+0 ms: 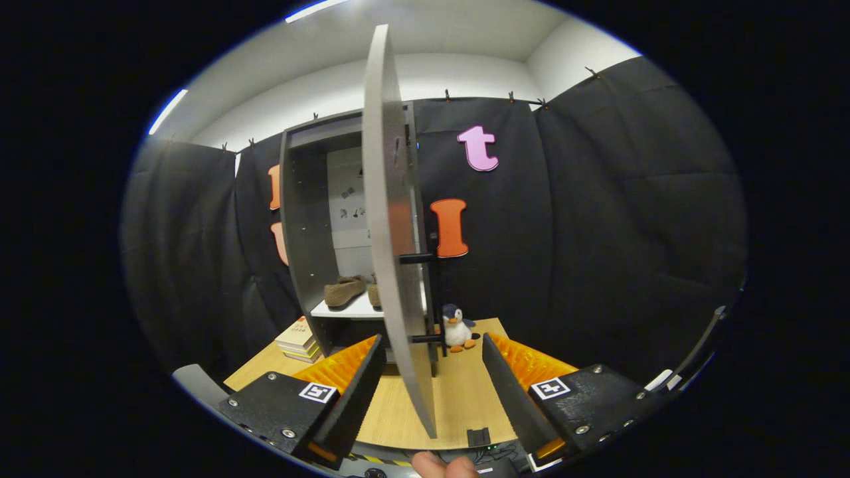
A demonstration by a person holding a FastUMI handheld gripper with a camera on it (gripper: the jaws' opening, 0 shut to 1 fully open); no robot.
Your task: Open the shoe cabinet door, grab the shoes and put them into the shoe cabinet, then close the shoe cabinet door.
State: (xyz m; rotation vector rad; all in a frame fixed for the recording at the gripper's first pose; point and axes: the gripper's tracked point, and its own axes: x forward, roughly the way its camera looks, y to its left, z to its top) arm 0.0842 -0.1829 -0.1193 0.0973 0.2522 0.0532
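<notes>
A: The gripper (431,358) is spread wide, the shoe cabinet door (393,226) edge-on between its fingers, touching neither. What could go wrong?

B: A push off-centre may slide off that thin edge. The shoes (345,291) sit on the shelf beyond.

A: Obstacles?

B: The penguin toy (457,327) just ahead, by the handle (425,299); books (299,340) beside the cabinet (307,219).
</notes>
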